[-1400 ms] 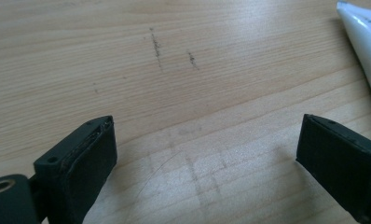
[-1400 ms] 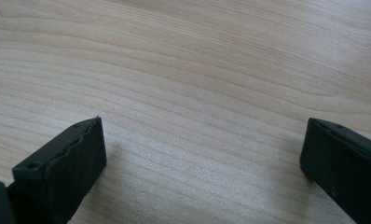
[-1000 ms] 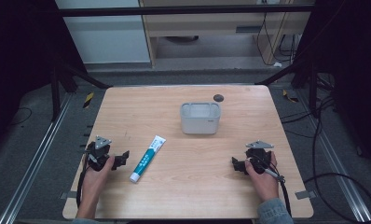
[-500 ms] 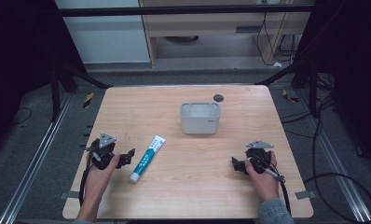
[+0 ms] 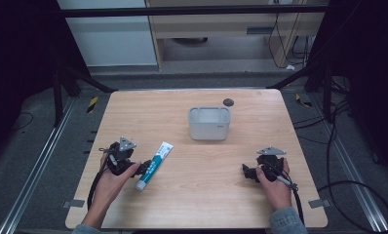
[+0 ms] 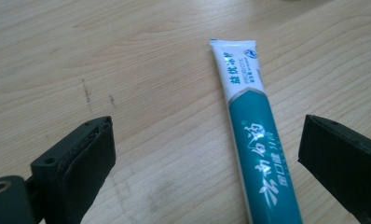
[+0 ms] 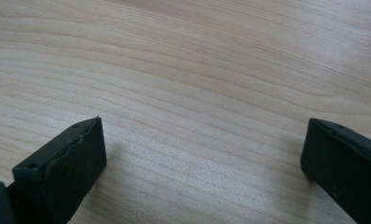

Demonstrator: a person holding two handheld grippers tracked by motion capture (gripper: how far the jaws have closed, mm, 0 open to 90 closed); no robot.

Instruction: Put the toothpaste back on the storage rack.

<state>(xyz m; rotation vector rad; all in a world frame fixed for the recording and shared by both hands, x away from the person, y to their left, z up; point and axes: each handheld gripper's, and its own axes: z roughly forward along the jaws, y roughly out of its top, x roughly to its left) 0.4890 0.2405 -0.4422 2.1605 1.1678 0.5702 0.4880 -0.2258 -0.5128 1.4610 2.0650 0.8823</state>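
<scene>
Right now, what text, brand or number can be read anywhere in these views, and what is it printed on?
"PROBIOTIC": small print on the white end of the toothpaste tube.
Chinese characters on the tube's white end and along its teal body: too blurred to quote reliably.
Grey bin and table: no text seen.

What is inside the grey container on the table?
From the high view, the grey container appears empty: only its pale inner floor and walls show. The inside of its near wall is hidden by the rim.

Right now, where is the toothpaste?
In the high view the toothpaste lies flat on the table's near-left part, right beside the left tongs, down-left of the grey tub. The left gripper view shows it between the open jaws.
</scene>
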